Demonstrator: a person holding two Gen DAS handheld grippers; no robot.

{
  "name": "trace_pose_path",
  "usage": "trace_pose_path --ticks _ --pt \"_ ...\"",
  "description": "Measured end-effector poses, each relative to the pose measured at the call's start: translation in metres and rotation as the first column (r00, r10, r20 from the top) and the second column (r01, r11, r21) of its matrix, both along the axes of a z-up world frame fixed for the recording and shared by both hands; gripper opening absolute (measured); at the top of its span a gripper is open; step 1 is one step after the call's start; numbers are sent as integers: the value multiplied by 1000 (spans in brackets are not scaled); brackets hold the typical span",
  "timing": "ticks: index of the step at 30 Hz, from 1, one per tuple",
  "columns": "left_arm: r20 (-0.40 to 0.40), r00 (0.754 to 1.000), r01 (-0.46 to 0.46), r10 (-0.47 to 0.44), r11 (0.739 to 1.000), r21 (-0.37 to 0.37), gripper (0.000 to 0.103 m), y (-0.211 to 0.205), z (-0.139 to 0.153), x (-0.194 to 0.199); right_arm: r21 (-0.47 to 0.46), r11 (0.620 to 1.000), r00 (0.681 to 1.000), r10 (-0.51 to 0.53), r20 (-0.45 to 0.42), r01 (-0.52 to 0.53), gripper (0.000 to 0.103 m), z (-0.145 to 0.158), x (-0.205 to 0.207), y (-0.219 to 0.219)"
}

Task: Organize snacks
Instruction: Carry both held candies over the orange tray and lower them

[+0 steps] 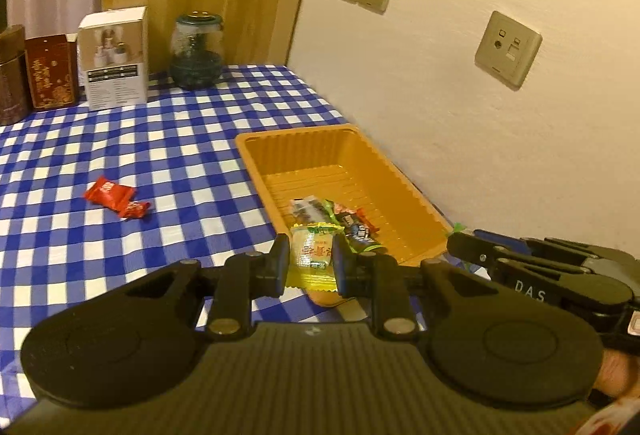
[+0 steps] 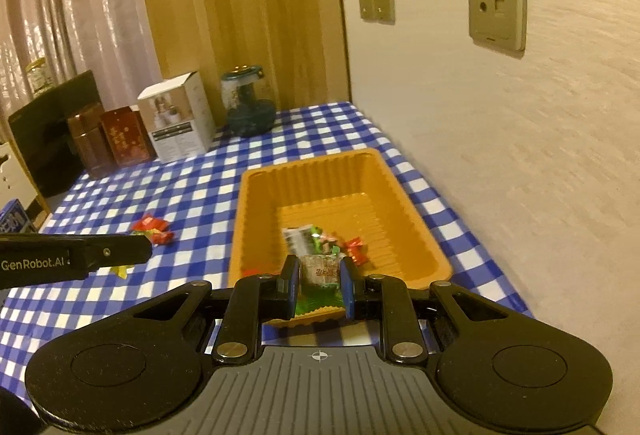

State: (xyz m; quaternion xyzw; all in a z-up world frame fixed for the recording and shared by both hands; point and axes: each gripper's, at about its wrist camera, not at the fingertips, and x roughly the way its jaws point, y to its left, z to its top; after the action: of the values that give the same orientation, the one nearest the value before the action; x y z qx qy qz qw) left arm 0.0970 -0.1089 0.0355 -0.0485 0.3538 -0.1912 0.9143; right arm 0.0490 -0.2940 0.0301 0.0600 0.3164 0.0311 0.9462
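Snacks travel to the orange tray [image 1: 400, 171] in pairs — each hand-held gripper clamps one: left [image 1: 311, 255] a yellow packet [image 1: 314, 249], right [image 2: 319, 281] a green packet [image 2: 320, 273], both poised at the tray's near rim.

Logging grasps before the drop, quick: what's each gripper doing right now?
Left gripper: closed on a yellow snack packet.
Right gripper: closed on a green-edged snack packet.

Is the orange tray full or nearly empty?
Nearly empty: the orange tray holds only a few snack packets at its near end.
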Motion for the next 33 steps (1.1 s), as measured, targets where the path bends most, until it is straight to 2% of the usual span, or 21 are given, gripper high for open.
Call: trace_pose_path --ticks 30,33 --pt "-65 991 119 -118 993 12 20 -55 -52 84 -1 999 999 -37 -36 37 22 -33 76 -35" --pt "-62 989 136 -135 991 17 27 -60 -57 90 1 999 998 -43 -39 43 22 -35 77 -38"
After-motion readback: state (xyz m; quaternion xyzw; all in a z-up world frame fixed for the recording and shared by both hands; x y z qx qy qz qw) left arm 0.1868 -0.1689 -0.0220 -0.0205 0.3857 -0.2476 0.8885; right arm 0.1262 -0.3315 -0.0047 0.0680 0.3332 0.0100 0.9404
